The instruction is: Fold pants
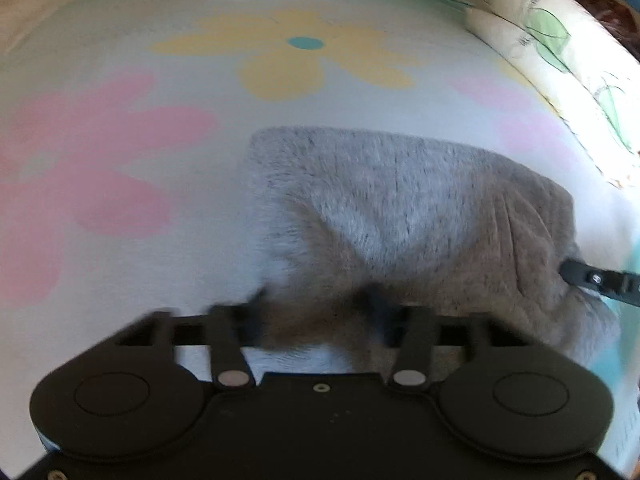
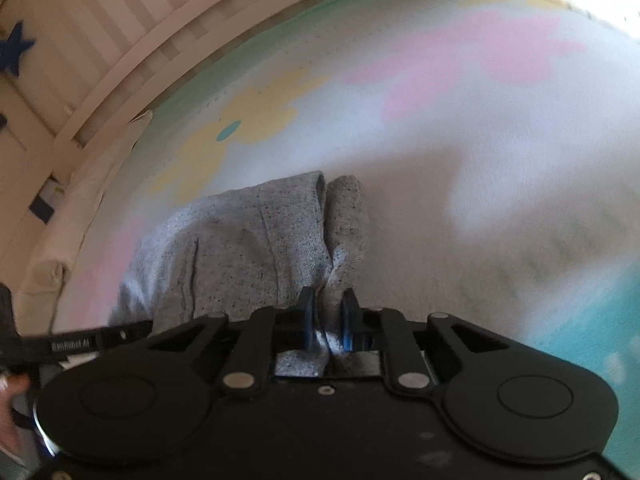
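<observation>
Grey knit pants (image 1: 400, 208) lie folded on a flowered bedspread (image 1: 120, 80). My left gripper (image 1: 318, 300) stands at their near edge, its blurred fingers apart with slack cloth between them; the left finger sits at the cloth's left border. In the right wrist view the pants (image 2: 240, 240) spread ahead and to the left. My right gripper (image 2: 328, 312) is shut on a pinched ridge of the grey fabric between its blue pads. One right finger (image 1: 576, 272) shows at the pants' right edge in the left wrist view. The left gripper (image 2: 116, 334) enters the right wrist view from the left.
A cream pillow with green leaf print (image 1: 560, 40) lies along the far right. A white slatted bed rail (image 2: 120, 40) and a cream padded bumper (image 2: 80, 208) run along the left. A blue star (image 2: 12, 52) hangs on the rail. A hand (image 2: 12, 392) shows at lower left.
</observation>
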A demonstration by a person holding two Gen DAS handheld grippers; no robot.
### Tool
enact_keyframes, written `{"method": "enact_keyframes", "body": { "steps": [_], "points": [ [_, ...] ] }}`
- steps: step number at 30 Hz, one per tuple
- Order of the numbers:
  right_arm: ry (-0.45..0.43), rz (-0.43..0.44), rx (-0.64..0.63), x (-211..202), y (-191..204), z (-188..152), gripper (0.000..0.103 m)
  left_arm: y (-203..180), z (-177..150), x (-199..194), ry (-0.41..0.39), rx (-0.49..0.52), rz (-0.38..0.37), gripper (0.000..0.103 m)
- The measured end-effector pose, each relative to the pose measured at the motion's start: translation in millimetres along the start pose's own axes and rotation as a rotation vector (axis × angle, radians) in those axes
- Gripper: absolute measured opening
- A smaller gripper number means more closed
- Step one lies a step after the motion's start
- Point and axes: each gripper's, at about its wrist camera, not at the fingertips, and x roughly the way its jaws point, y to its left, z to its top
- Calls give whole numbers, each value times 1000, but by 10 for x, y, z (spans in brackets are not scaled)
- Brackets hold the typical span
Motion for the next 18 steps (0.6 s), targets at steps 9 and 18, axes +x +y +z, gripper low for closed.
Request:
{"method": "enact_keyframes", "body": {
  "steps": [9,18],
  "points": [
    [-91,-21,-80,-596,206,32,11,-414,-8,-601,-64,69,-5,19],
    [-221,-117,-8,-1672,-465,-56,11,-1290,-151,-841,-71,174,-167,20]
  ]
}}
